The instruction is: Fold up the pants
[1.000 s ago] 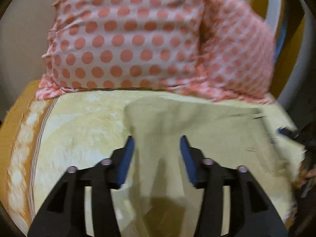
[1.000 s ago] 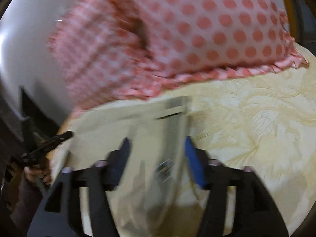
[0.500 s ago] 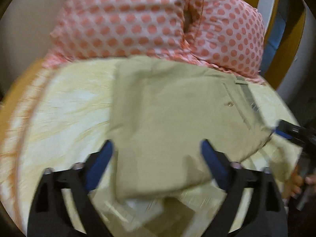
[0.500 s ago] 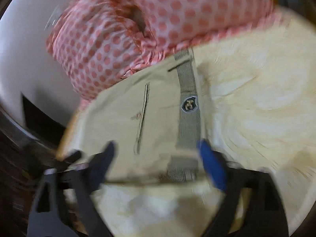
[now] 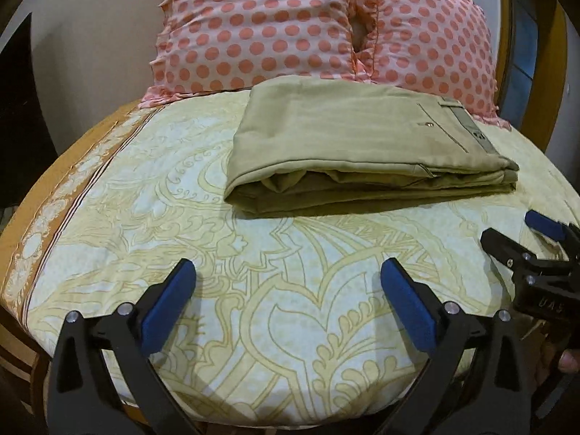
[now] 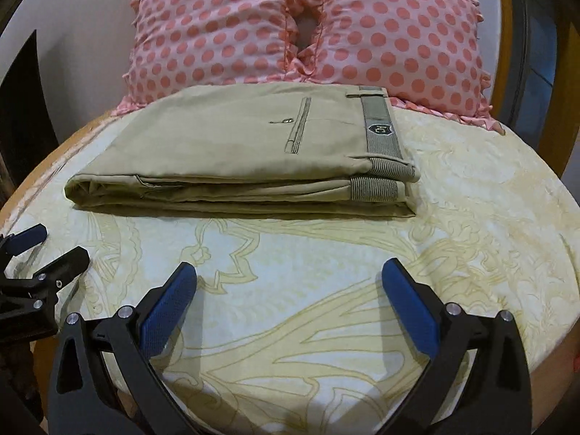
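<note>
The khaki pants (image 5: 355, 152) lie folded in a flat stack on the bed, just in front of the pillows; they also show in the right wrist view (image 6: 239, 159), with the grey waistband (image 6: 380, 127) on the right. My left gripper (image 5: 288, 279) is open and empty, held well back from the pants over bare sheet. My right gripper (image 6: 290, 279) is open and empty too, also back from the pants. Each gripper shows at the edge of the other's view: the right gripper (image 5: 533, 243) and the left gripper (image 6: 43, 250).
Two pink polka-dot pillows (image 5: 311, 25) stand against the wall behind the pants, also in the right wrist view (image 6: 301, 25). The bed has a yellow patterned sheet (image 5: 290, 326) with an orange border (image 5: 43, 195) at the left edge.
Both grippers let go of the pants, opened wide and drew back towards the near edge of the bed. The pants now lie folded and still.
</note>
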